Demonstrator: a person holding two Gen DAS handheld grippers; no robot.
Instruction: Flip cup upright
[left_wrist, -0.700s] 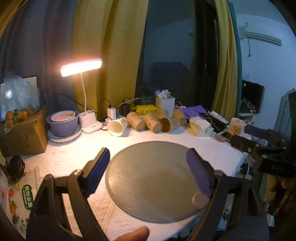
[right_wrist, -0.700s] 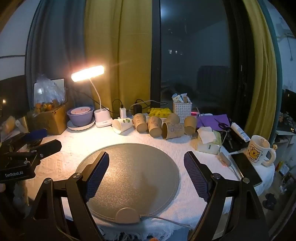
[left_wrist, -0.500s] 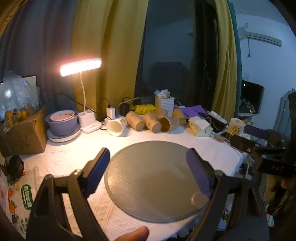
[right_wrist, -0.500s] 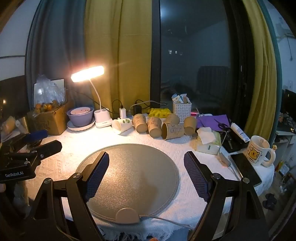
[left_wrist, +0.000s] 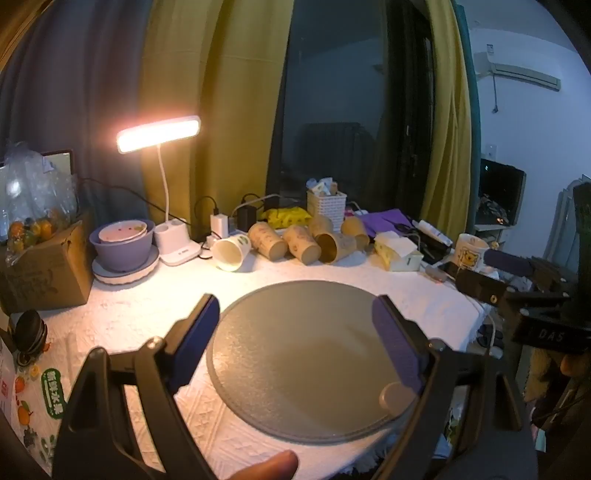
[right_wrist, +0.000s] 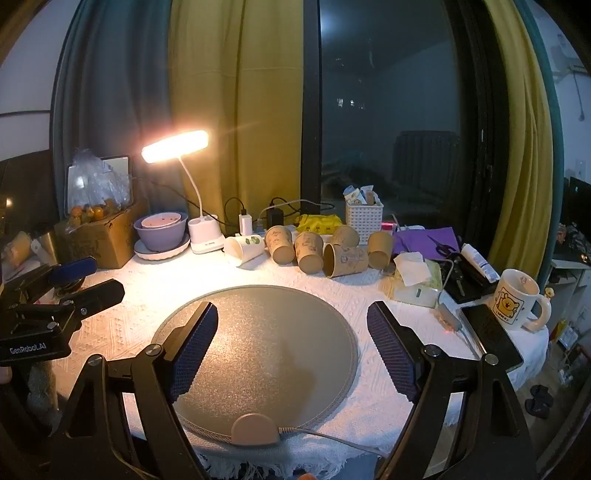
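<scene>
A white paper cup (left_wrist: 229, 251) (right_wrist: 244, 249) lies on its side at the back of the table, its mouth toward me. Right of it lie several brown paper cups (left_wrist: 300, 245) (right_wrist: 309, 253), also on their sides. My left gripper (left_wrist: 295, 345) is open and empty, held over the near part of a round grey mat (left_wrist: 310, 354). My right gripper (right_wrist: 291, 347) is open and empty over the same mat (right_wrist: 258, 354). Each gripper shows in the other's view, the right gripper at the right (left_wrist: 506, 275) and the left gripper at the left (right_wrist: 74, 278).
A lit desk lamp (right_wrist: 175, 146), stacked purple bowls (right_wrist: 161, 230), a cardboard box of fruit (right_wrist: 99, 236), a white basket (right_wrist: 364, 218), a tissue pack (right_wrist: 417, 280), a bear mug (right_wrist: 517, 299) and a phone (right_wrist: 491, 336) ring the white tablecloth (right_wrist: 155, 284). Chargers and cables lie behind the cups.
</scene>
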